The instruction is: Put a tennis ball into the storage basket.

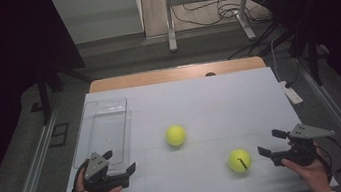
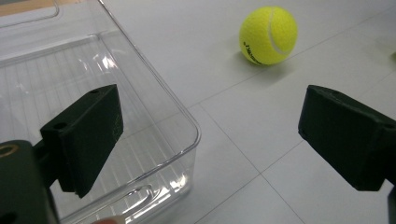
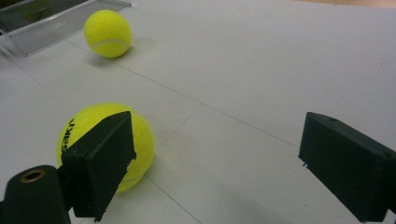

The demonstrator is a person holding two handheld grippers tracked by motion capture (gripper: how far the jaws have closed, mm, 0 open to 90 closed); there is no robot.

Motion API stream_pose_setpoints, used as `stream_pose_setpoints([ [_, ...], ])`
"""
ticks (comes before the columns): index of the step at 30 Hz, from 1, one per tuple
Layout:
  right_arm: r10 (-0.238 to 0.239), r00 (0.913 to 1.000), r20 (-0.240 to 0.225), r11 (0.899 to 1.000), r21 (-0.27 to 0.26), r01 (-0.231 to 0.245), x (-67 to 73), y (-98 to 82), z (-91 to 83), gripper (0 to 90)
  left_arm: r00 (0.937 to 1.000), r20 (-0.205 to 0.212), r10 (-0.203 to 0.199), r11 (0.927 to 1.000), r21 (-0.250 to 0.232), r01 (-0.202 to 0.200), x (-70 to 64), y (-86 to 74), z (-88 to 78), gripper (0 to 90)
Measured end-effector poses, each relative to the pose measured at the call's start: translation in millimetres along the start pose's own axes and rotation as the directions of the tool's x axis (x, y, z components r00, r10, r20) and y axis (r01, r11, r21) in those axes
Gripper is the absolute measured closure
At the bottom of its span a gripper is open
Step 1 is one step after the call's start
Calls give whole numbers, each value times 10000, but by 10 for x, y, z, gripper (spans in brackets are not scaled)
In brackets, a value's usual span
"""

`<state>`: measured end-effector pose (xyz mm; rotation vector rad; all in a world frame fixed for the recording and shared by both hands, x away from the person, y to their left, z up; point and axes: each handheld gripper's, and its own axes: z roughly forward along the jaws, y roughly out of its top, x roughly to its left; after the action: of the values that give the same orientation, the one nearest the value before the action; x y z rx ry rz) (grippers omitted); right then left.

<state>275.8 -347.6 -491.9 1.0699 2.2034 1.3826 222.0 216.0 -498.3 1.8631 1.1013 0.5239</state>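
A table [image 1: 259, 93] with a pale grey-white top carries everything here; thin seam lines cross the surface, and a strip of bare wood shows along the far edge. A clear plastic bin [image 1: 105, 130] lies on the left side, its long side running from near to far, and its ribbed floor and rounded near corner show in the left gripper view [image 2: 189, 123]. Two yellow tennis balls rest directly on the top, well apart from each other. One tennis ball [image 1: 176, 135] sits near the middle, right of the bin. The other tennis ball [image 1: 239, 160] lies nearer and farther right, with dark lettering on it.
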Motion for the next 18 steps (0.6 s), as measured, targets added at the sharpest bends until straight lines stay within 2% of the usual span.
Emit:
stream_pose_setpoints([
  [7, -38, 10000, -31, 10000, 42, 38, 11, 30, 64, 106, 9999, -57, -137, 9998, -121, 136, 45, -23, -53, 75],
  [12, -213, 9997, 138, 9993, 311, 209, 40, -3, 72, 108, 10000, 22, -55, 9999, -99, 56, 35, 14, -11, 76],
  [18, 25, 9998, 180, 9999, 109, -27, -16, -8, 50, 110, 10000, 4, -53, 10000, -12, 53, 27, 8, -7, 76],
])
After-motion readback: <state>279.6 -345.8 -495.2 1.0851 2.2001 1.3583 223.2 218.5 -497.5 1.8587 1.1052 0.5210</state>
